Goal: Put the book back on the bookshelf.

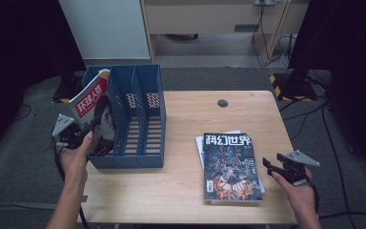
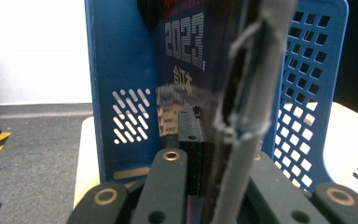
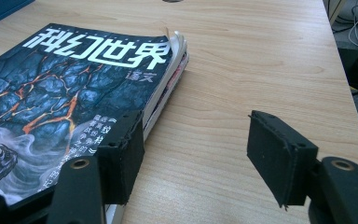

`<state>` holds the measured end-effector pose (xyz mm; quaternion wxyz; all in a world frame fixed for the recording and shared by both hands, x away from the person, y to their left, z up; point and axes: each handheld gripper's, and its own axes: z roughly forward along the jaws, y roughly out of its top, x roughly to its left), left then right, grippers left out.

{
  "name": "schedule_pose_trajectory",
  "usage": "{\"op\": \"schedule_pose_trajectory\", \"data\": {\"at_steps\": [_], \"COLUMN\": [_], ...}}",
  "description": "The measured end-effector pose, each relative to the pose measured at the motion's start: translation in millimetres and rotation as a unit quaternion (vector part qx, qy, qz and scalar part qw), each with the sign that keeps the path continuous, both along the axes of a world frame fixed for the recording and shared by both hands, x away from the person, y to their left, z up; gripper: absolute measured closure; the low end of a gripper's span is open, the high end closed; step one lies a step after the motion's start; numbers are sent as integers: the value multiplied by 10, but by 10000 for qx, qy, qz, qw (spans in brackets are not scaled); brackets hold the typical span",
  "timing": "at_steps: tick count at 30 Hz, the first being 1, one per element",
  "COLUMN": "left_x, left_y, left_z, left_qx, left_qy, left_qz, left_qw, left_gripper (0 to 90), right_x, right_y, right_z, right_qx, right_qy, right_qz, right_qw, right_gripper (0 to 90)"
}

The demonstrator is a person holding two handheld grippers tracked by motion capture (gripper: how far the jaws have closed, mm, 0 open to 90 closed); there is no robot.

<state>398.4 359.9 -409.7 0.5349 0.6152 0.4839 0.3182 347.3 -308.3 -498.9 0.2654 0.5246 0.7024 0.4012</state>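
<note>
Clamping one red-covered magazine (image 1: 96,117) upright at the leftmost of three slots of the blue file rack (image 1: 143,112), the left gripper (image 1: 78,133) is seen closed; right gripper (image 1: 280,167), jaws spread and empty, is held just right of two stacked magazines (image 1: 231,167), well right of the rack.

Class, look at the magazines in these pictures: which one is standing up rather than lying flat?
The red-covered magazine, clamped by the left gripper, stands tilted in the blue file rack's leftmost slot. The dark-covered magazine lies flat on the table.
</note>
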Motion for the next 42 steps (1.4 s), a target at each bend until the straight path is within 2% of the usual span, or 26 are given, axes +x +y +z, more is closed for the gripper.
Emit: {"op": "schedule_pose_trajectory", "data": {"at_steps": [7,14,24,26,30,34,40,42], "left_x": [-37,-76,-97,-98,-91,-80,-55,-63], "left_y": [31,102,180,201,225,255,278,263], "left_z": [3,-26,-75,-68,-60,-42,26,44], "left_qx": [0,-73,-215,-296,-265,-504,-398,-272], "left_qy": [289,413,369,331,334,251,275,295], "left_qz": [138,205,217,220,205,220,314,342], "left_qw": [9995,9989,9989,9988,9989,9982,9983,9986], "left_gripper": [854,852,842,841,840,814,820,853], "right_x": [0,-1,1,1,2,1,-1,1], "right_y": [7,11,20,21,26,35,40,39], "right_z": [0,-1,-8,-8,-13,-15,-20,-25], "right_qx": [-3,4,-23,-21,-14,-13,-1,-9], "right_qy": [2,24,31,43,61,87,133,144], "right_qz": [5,5,27,34,37,60,91,94], "right_qw": [10000,10000,10000,10000,10000,9999,9999,9999], "right_gripper": [366,366,364,364,362,359,354,353]}}
